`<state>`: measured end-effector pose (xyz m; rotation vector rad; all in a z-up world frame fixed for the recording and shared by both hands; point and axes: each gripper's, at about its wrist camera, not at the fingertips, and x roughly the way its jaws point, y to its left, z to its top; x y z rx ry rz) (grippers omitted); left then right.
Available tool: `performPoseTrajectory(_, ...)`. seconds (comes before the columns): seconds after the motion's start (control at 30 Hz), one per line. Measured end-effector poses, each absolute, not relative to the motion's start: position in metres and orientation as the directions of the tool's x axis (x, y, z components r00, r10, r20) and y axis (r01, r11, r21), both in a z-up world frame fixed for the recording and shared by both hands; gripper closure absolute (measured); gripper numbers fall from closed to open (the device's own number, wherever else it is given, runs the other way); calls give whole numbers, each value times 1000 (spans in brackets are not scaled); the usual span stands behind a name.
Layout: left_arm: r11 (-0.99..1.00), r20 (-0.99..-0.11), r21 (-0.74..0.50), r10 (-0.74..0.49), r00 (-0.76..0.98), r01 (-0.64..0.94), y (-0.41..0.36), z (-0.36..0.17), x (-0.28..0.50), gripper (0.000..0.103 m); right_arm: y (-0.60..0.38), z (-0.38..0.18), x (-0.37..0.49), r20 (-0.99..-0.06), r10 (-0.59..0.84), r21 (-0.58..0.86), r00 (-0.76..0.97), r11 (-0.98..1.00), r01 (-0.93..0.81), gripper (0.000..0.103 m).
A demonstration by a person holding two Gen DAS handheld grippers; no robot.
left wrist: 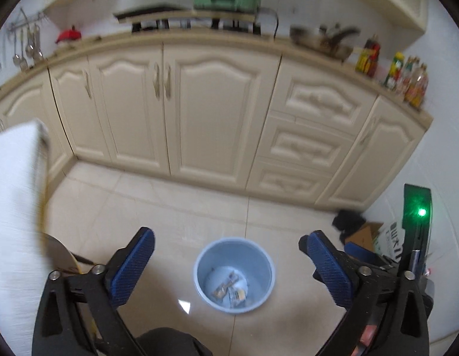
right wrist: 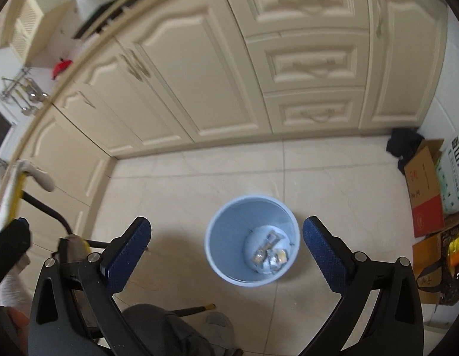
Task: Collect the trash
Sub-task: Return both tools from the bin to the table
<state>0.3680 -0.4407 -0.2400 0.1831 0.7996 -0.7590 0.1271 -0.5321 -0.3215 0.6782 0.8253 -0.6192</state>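
Observation:
A light blue trash bin stands on the tiled floor below both grippers; it also shows in the right wrist view. Several crumpled wrappers lie at its bottom, also seen in the right wrist view. My left gripper is open and empty, high above the bin. My right gripper is open and empty, its jaws spread wide on either side of the bin as seen from above.
Cream kitchen cabinets run along the back with bottles and pans on the counter. Cardboard boxes and a dark cloth sit at the right wall. A white-covered table edge is at the left.

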Motion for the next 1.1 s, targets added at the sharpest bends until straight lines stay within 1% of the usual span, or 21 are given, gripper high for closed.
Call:
performPoseTrajectory(0.13, 736, -640, -129, -574, 512, 664, -389, -197, 350, 1, -503, -276, 133, -769, -256, 295, 585, 671, 680, 0)
performPoseTrajectory(0.27, 755, -585, -125, -580, 567, 644, -340, -166, 325, 1, -469, -234, 140, -721, -274, 291, 637, 714, 637, 0)
performPoseTrajectory(0.37, 776, -544, -122, -574, 612, 619, -283, -143, 298, 1, -441, -204, 146, -686, -271, 293, 675, 746, 598, 0)
performPoseTrajectory(0.4, 784, -534, -120, -569, 626, 610, -257, -138, 272, 1, -429, -193, 149, -672, -270, 292, 690, 760, 581, 0)
performPoseTrajectory(0.47, 800, -509, -125, -560, 654, 587, -220, -125, 251, 1, -403, -174, 156, -648, -263, 281, 715, 790, 545, 0)
performPoseTrajectory(0.57, 825, -466, -133, -542, 700, 550, -163, -108, 222, 1, -360, -149, 168, -610, -228, 266, 759, 843, 467, 0)
performPoseTrajectory(0.67, 856, -428, -124, -503, 751, 502, -102, -95, 185, 1, -315, -127, 181, -575, -198, 239, 794, 887, 394, 0)
performPoseTrajectory(0.87, 910, -365, -128, -412, 835, 393, -22, -83, 137, 1, -234, -92, 203, -506, -137, 193, 851, 944, 267, 0)
performPoseTrajectory(0.93, 928, -348, -114, -372, 861, 355, 2, -82, 120, 1, -215, -88, 212, -501, -105, 187, 859, 956, 226, 0)
performPoseTrajectory(1.1, 964, -348, -78, -264, 900, 253, 44, -93, 92, 1, -168, -94, 245, -529, -35, 136, 848, 983, 125, 0)
